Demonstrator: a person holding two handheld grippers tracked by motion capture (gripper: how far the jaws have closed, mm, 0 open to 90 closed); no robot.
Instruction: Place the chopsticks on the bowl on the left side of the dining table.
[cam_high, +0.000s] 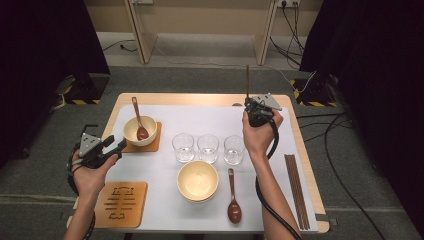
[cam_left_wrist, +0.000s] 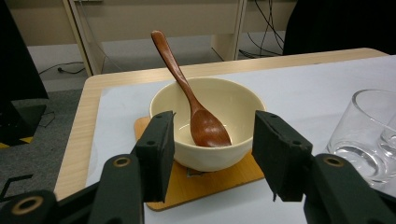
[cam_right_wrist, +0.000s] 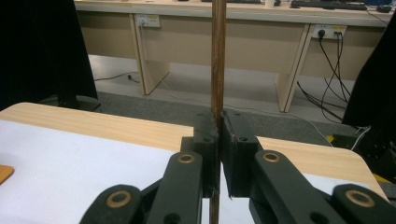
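- We see the right gripper (cam_high: 248, 102) raised over the far right part of the pale wooden table (cam_high: 305, 165), its jaws closed tight on a thin dark-brown wooden stick (cam_high: 247, 80).
- In the right gripper view the stick (cam_right_wrist: 217, 56) stands upright, pinched between the two black pads and running past them both above and below; whether it is one chopstick or two pressed together, we cannot tell.
- In the high view the stick rises from the gripper toward the far edge of the table.
- We find the left gripper (cam_high: 121, 145) at the near left, its jaws standing wide apart with nothing gripped.
- Seen along the left gripper (cam_left_wrist: 212, 140), a cream round bowl (cam_left_wrist: 219, 100) lies just beyond the two pads, apart from both.
- The bowl rests on an orange-brown square wooden coaster (cam_left_wrist: 210, 179) and holds a reddish-brown wooden spoon (cam_left_wrist: 205, 128), whose handle leans over the far rim.
- On the white sheet (cam_high: 165, 172) we note three clear drinking glasses (cam_high: 208, 148) in a row, a second cream bowl (cam_high: 197, 181), a second brown spoon (cam_high: 233, 202), and a carved wooden coaster (cam_high: 121, 203).
- A pair of dark chopsticks (cam_high: 297, 192) lies along the right edge, well apart from the right gripper.
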